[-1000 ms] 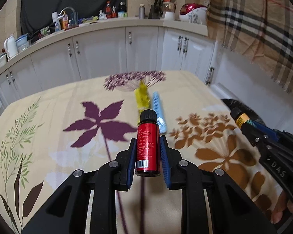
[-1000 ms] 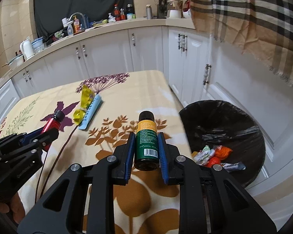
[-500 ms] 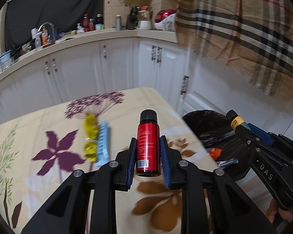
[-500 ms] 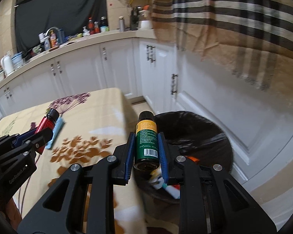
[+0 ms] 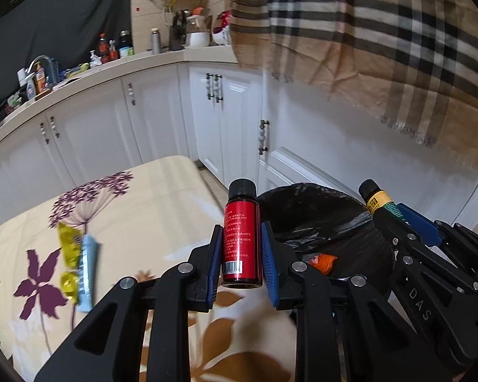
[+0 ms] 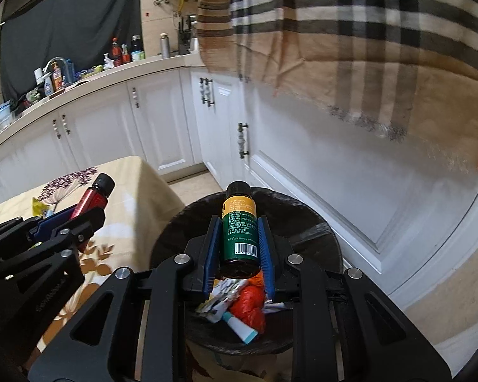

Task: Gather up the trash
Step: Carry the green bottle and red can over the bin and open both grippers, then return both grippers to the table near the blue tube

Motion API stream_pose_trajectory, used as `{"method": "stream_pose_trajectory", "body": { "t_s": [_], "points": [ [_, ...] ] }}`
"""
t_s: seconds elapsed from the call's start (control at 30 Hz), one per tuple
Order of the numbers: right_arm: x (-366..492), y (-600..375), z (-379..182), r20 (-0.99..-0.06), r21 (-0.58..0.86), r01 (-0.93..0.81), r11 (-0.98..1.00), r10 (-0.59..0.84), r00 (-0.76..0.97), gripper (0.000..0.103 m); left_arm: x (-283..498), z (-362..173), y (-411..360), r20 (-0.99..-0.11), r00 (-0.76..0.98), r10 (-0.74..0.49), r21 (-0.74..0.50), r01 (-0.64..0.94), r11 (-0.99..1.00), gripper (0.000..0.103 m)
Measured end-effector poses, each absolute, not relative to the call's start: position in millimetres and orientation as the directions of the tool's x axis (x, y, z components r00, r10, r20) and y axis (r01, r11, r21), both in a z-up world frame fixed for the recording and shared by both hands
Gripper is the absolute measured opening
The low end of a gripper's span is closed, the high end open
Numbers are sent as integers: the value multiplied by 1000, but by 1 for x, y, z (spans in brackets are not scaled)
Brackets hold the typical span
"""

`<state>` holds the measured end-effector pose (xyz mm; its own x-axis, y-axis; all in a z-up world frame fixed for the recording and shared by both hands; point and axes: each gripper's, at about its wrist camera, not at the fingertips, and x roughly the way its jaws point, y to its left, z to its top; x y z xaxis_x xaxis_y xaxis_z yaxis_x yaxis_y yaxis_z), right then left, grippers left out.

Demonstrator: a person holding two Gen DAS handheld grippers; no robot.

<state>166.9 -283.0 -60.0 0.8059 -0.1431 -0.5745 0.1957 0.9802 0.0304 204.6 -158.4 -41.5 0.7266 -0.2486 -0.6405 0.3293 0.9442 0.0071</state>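
My left gripper (image 5: 241,238) is shut on a red bottle (image 5: 241,242) with a black cap, held over the table's right edge beside the bin. My right gripper (image 6: 237,232) is shut on a green bottle (image 6: 238,226) with a yellow band and black cap, held above the black-lined trash bin (image 6: 322,232). The bin (image 5: 318,213) holds wrappers, an orange bag (image 6: 250,302) and a small tube. A yellow wrapper (image 5: 68,248) and a light blue tube (image 5: 87,270) lie on the floral tablecloth. The red bottle (image 6: 94,195) also shows in the right wrist view, and the green bottle (image 5: 379,202) in the left wrist view.
The table (image 5: 162,197) with a floral cloth ends just left of the bin. White cabinets (image 6: 162,121) run behind, with a cluttered counter (image 5: 79,70). A plaid cloth (image 5: 382,47) hangs at upper right above the bin.
Both grippers have swung right with their bottles, from over the table toward the bin. The right gripper is now above the bin opening; the left is at the table's edge.
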Motion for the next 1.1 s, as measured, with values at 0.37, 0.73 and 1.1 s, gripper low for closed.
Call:
{"method": "stream_pose_trajectory", "body": {
  "t_s": [0.37, 0.73, 1.1],
  "points": [
    [190, -321, -83, -593, 67, 259, 964, -170, 787, 27, 227, -59, -197, -678, 698, -230, 38, 346, 938, 37],
    [178, -312, -80, -598, 66, 253, 965, -165, 784, 37, 219, -51, -178, -672, 713, -201, 40, 306, 951, 44],
    [179, -242, -61, -591, 85, 109, 990, -38, 806, 43, 200, -38, -84, -652, 754, -81, 50, 150, 987, 46]
  ]
}}
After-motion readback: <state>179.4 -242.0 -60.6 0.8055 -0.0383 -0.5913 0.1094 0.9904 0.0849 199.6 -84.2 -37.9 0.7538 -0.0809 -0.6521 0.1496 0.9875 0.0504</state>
